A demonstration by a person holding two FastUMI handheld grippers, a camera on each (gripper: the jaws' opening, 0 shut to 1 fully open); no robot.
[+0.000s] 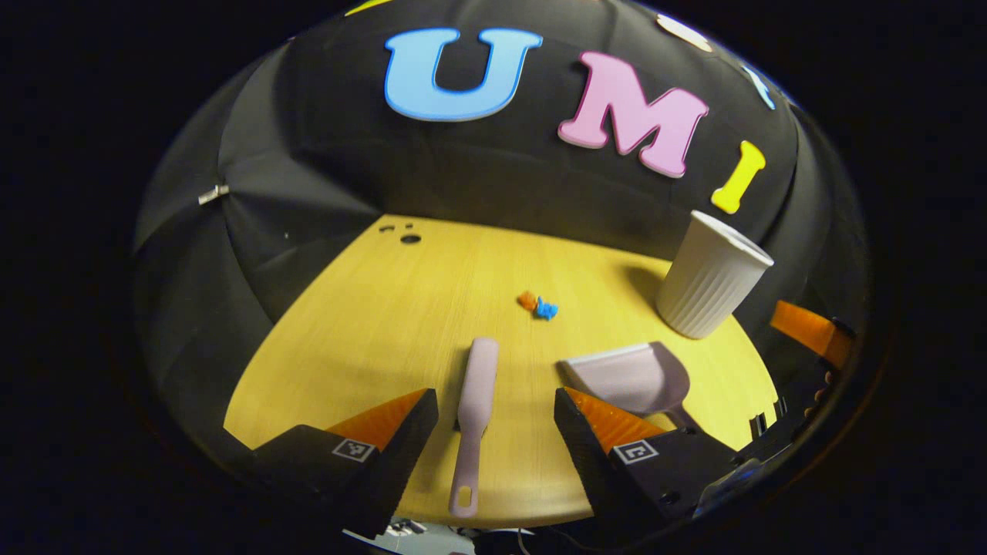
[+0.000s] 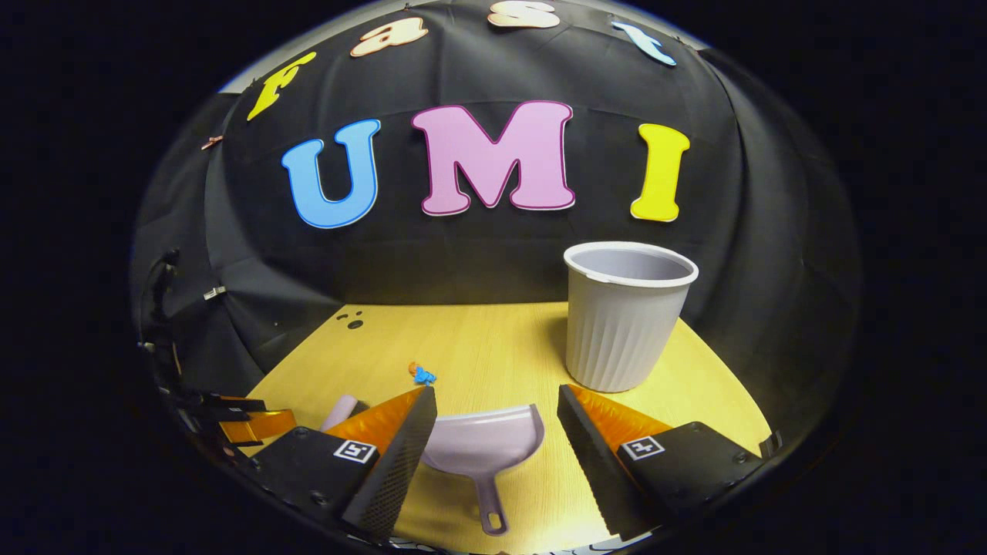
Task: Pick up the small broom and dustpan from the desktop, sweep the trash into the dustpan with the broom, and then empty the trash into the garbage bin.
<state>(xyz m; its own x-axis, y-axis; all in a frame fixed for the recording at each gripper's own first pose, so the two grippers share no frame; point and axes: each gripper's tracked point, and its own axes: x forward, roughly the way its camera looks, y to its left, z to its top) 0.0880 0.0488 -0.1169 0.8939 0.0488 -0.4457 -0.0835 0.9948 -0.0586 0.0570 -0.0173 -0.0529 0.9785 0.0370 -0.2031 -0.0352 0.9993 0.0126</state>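
In the left gripper view, the left gripper (image 1: 496, 405) stood wide open, holding nothing; the broom (image 1: 474, 416) lay between its fingers at lower centre. The trash (image 1: 538, 305) sat mid-frame, the dustpan (image 1: 632, 378) lower right, the bin (image 1: 711, 276) right.

In the right gripper view, the right gripper (image 2: 496, 401) gaped wide, empty, around the dustpan (image 2: 482, 447) at bottom centre.

A light wood counter (image 2: 493, 347) with 3 dark holes (image 2: 353, 321) far left; black cloth wall (image 2: 463, 254) behind.
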